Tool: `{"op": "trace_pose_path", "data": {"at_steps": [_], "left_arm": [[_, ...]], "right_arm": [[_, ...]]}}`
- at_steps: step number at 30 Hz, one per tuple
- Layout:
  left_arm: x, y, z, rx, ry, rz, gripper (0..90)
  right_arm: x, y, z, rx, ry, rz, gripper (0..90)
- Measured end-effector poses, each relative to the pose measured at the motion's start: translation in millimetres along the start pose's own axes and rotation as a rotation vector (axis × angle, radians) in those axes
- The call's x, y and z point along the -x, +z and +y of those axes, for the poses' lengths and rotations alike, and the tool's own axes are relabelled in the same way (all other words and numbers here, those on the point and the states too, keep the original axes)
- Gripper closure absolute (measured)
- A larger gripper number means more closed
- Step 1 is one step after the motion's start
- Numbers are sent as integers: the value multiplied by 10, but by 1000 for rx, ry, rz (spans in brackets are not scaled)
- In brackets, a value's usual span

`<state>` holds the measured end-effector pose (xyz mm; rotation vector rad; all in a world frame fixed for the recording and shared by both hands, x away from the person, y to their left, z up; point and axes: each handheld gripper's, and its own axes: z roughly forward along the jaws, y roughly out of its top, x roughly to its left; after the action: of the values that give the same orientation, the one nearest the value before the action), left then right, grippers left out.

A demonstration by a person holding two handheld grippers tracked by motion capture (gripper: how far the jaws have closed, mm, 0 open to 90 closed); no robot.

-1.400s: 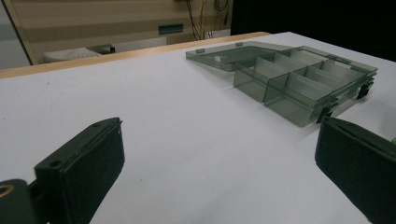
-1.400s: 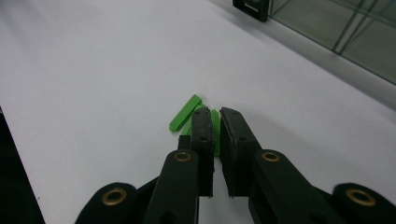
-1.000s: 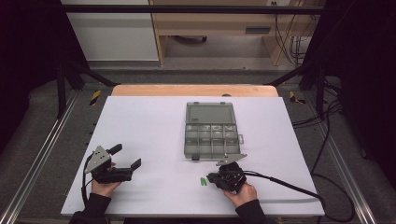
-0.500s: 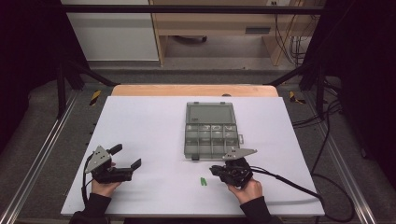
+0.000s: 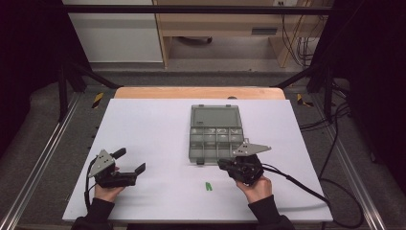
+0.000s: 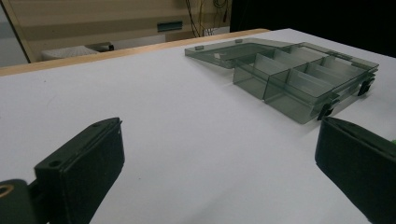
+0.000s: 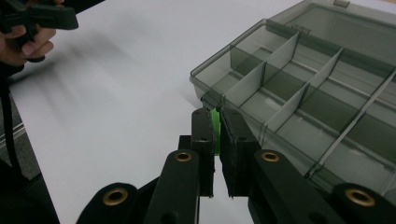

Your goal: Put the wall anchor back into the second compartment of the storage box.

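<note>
**Inspector:** Surface first. A white table top with a wooden strip along its far edge, dark floor and metal rails on both sides, pale cabinets behind.

**Clerk:** And what stands on it?

**Inspector:** A smoky transparent compartment box right of centre, lid folded flat open on the far side, dividers visible, compartments bare as far as I can see. One small green piece lies loose on the white surface, near the person's edge, between the two hands and closer to the right one.

**Clerk:** Right gripper?

**Inspector:** The right gripper is raised just beside the box's near corner. Its jaws are pressed together on a thin green strip, which stands upright between the pads, its tip showing above them.

**Clerk:** Left gripper?

**Inspector:** The left gripper sits low at the table's left, well apart from the box. Jaws wide apart, nothing between them.
</note>
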<state>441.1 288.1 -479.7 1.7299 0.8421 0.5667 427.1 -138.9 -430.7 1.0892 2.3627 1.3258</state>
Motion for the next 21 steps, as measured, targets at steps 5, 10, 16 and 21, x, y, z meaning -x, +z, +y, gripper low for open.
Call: {"op": "trace_pose_path", "data": {"at_steps": [5, 10, 16, 21], "left_arm": [[-2, -3, 1, 1, 0, 1, 9], [-2, -4, 0, 1, 0, 1, 9], [-2, 0, -2, 0, 1, 0, 9], [-3, -1, -2, 0, 1, 0, 9]], "right_arm": [[19, -10, 113, 29, -2, -7, 846], [49, 10, 236, 55, -10, -15, 846], [108, 45, 404, 87, -11, -35, 846], [167, 79, 544, 102, -15, -71, 846]]}}
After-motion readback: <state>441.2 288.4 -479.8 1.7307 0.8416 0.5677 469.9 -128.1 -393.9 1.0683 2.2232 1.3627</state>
